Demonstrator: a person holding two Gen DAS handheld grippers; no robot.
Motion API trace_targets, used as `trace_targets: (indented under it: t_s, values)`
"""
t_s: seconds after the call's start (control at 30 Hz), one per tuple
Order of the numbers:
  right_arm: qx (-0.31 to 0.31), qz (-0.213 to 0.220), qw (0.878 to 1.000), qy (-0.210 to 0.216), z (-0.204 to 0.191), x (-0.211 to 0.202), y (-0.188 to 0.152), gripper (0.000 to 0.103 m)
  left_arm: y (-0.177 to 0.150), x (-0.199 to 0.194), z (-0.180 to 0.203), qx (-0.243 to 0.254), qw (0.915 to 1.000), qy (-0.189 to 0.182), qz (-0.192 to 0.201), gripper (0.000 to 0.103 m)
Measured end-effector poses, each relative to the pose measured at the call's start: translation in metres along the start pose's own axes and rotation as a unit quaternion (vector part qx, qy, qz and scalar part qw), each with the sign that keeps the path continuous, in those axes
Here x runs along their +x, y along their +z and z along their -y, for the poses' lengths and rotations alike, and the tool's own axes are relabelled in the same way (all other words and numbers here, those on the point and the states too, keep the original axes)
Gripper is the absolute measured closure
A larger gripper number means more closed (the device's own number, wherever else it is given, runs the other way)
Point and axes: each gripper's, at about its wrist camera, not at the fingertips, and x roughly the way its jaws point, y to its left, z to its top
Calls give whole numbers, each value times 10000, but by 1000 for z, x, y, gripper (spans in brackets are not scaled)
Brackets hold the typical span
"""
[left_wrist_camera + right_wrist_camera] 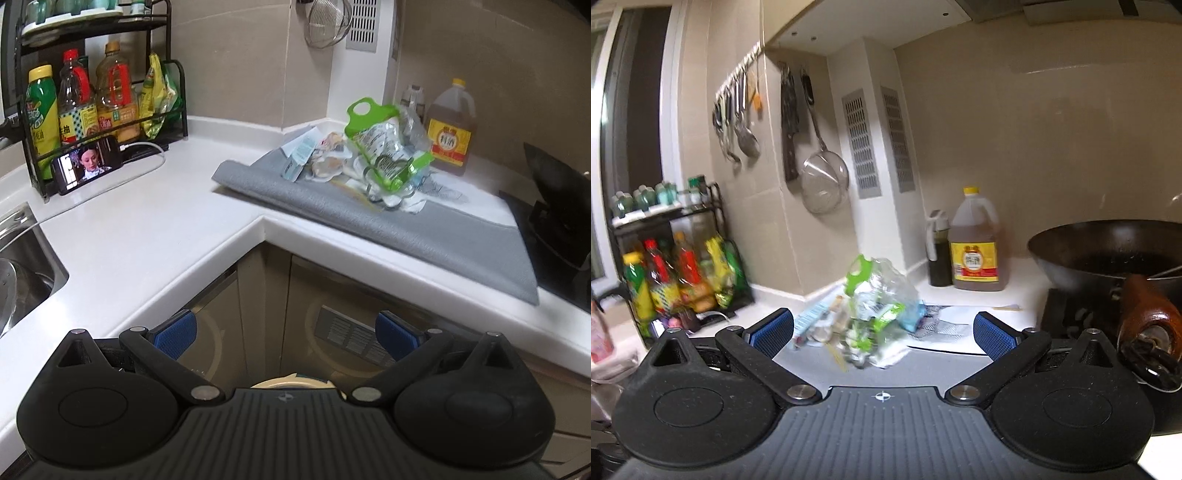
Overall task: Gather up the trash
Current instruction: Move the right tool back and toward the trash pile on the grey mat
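A heap of trash (pixel 373 162) lies on a grey mat (pixel 369 225) in the counter's corner: a clear plastic bag with a green handle (pixel 364 112), crumpled paper (pixel 328 158) and a light blue carton (pixel 299 157). My left gripper (pixel 286 334) is open and empty, held low in front of the cabinet doors, well short of the heap. In the right wrist view the same trash (pixel 871 314) sits just beyond my right gripper (pixel 884 330), which is open with nothing between its blue pads (pixel 993 336).
A black wok (pixel 1108 258) with a brown handle (pixel 1148 317) stands on the stove at right. An oil jug (pixel 977 251) and dark bottle (pixel 938 254) stand behind the trash. A condiment rack (pixel 92 99), a phone (pixel 88 164) and a sink (pixel 22 266) are at left.
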Motion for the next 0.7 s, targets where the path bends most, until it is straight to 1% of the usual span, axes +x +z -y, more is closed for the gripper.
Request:
trace_targets:
  t_s: [0.07, 0.13, 0.33, 0.5, 0.7]
  values:
    - [102, -3, 9999, 14, 2, 0, -1, 0, 3, -6, 3, 54, 9999, -20, 89, 0]
    - [61, 3, 10000, -58, 1, 2, 0, 0, 4, -11, 7, 115, 9998, -16, 165, 0]
    - [-30, -241, 9997, 9, -6, 9, -6, 0, 6, -16, 10, 156, 9996, -15, 219, 0]
    - [-467, -235, 9986, -116, -18, 10, -15, 0, 11, -17, 14, 240, 9993, 15, 300, 0]
    - [-832, -216, 9959, -289, -25, 15, -23, 0, 23, -16, 18, 352, 9984, 179, 415, 0]
